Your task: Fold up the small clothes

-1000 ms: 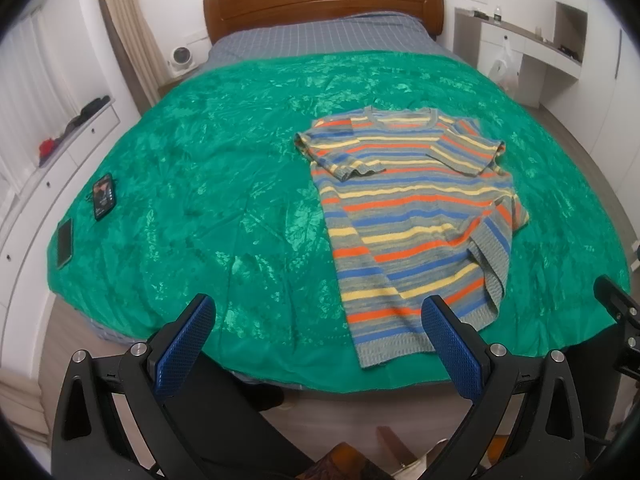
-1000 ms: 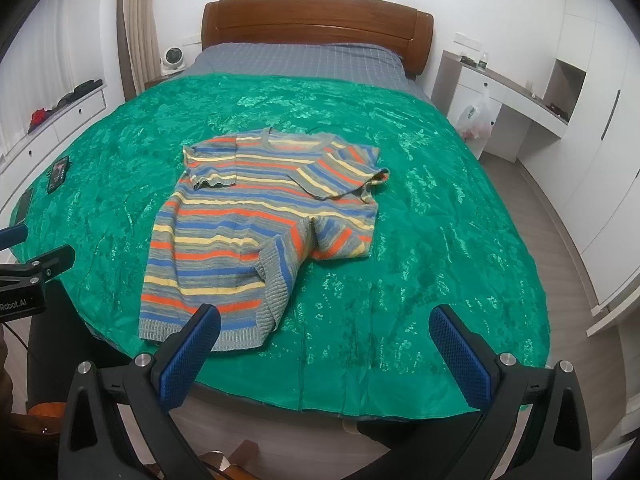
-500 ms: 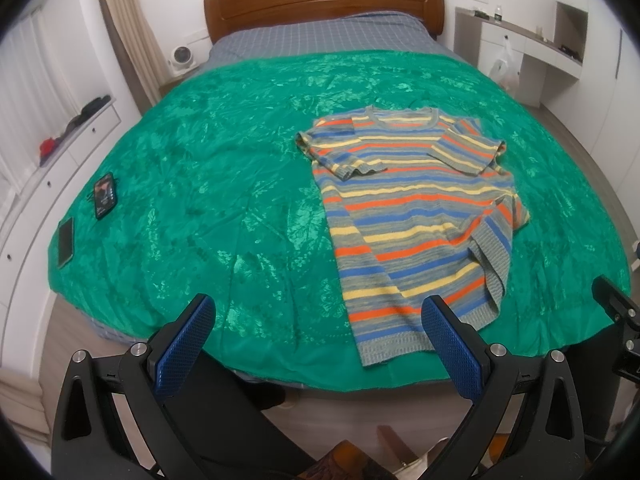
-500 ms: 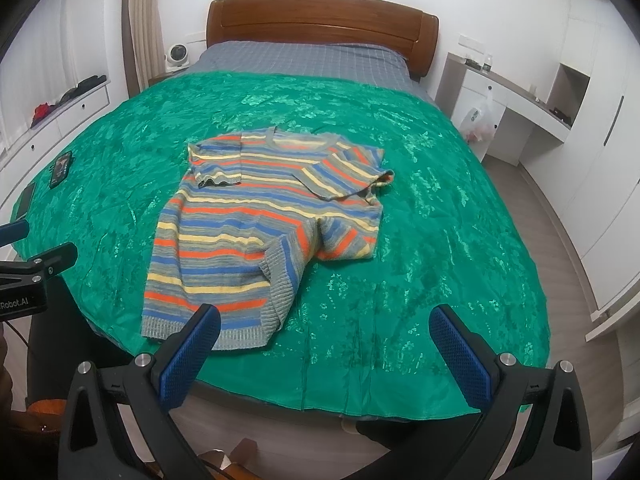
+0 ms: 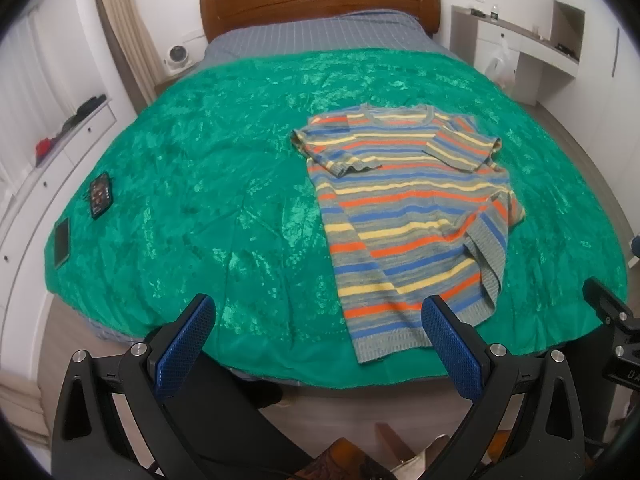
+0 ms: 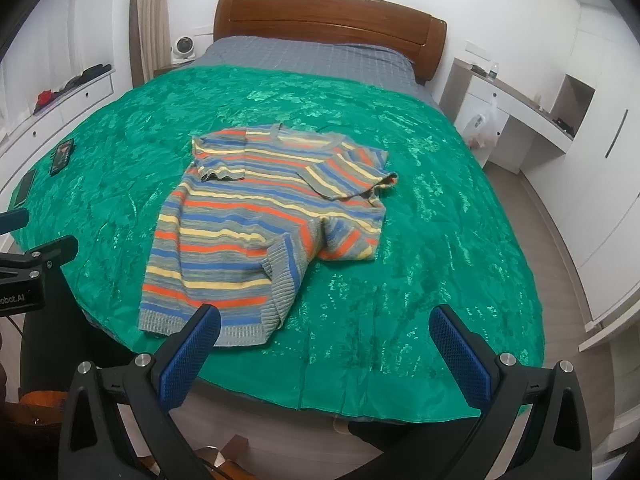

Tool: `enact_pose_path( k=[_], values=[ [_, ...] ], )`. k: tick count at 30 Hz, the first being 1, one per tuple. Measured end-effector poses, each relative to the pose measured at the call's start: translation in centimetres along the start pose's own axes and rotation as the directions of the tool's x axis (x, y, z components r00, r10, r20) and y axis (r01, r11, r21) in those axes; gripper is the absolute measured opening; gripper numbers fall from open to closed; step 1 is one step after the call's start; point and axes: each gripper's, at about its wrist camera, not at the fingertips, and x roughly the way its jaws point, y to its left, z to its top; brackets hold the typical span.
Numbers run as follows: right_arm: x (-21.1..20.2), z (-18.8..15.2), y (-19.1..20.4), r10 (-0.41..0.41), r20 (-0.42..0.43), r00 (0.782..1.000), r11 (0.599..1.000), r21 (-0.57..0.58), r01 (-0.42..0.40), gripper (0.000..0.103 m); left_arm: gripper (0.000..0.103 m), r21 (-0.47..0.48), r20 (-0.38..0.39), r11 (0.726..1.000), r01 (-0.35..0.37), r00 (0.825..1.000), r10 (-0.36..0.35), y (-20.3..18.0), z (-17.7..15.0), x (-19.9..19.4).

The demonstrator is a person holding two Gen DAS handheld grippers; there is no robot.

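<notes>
Right gripper [image 6: 324, 340] nearer; striped sweater [image 5: 408, 216] lengthwise, collar toward headboard [image 5: 320, 4]; both jaws wide apart, empty.

Each tool [image 5: 320, 320] [image 6: 326, 330] has black arms, blue textured pads, silver screws.

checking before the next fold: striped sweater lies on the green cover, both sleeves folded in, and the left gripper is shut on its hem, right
Not quite. The left gripper is open and holds nothing, as the left wrist view shows. The striped sweater does lie on the green cover, sleeves folded in.
</notes>
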Motion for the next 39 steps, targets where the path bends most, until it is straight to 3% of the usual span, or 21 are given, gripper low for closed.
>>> enact_pose_path(
  k=[39],
  values=[
    [-0.2, -0.7, 1.3, 0.013, -0.019, 1.000, 1.000, -0.016, -0.013, 0.103, 0.103, 0.011, -0.011, 1.000, 0.016, 1.000, -0.016, -0.6, -0.7, 0.2]
  ],
)
